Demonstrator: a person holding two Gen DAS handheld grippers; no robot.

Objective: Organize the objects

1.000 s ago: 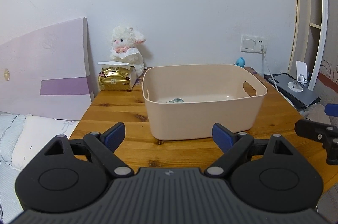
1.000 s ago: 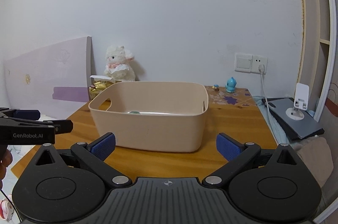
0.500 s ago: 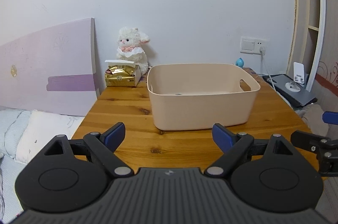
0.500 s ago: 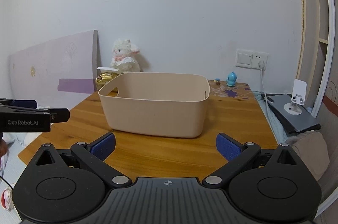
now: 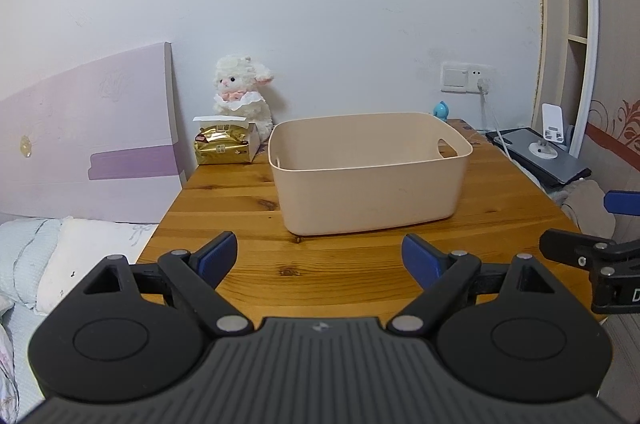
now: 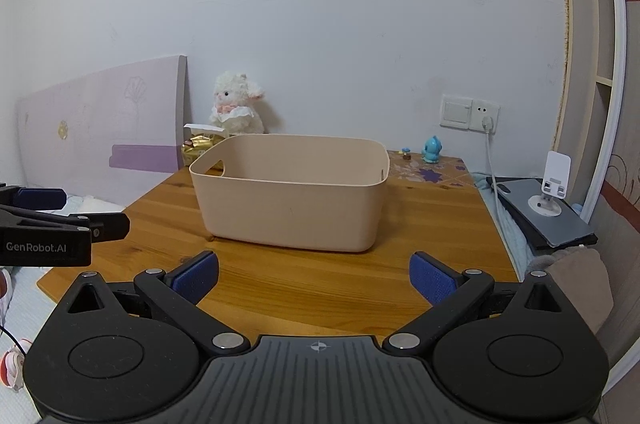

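A beige plastic bin [image 5: 372, 184] with cut-out handles stands on the wooden table [image 5: 248, 196]; it also shows in the right wrist view [image 6: 292, 200]. Its inside is hidden from this low angle. A white plush lamb [image 5: 242, 96] and a gold packet in a white box [image 5: 224, 144] sit at the table's back left. A small blue figurine [image 6: 433, 149] stands at the back right. My left gripper [image 5: 320, 258] is open and empty above the table's near edge. My right gripper [image 6: 314, 276] is open and empty, to the right of the left one.
A purple headboard [image 5: 92, 132] leans left of the table, with bedding [image 5: 48, 248] below it. A grey laptop with a white phone stand [image 6: 548, 208] lies right of the table. A wall socket with a plugged cable [image 6: 486, 120] is behind it.
Both grippers have pulled back and dropped lower from the bin, which looks smaller and farther; its inside no longer shows. Both stay open.
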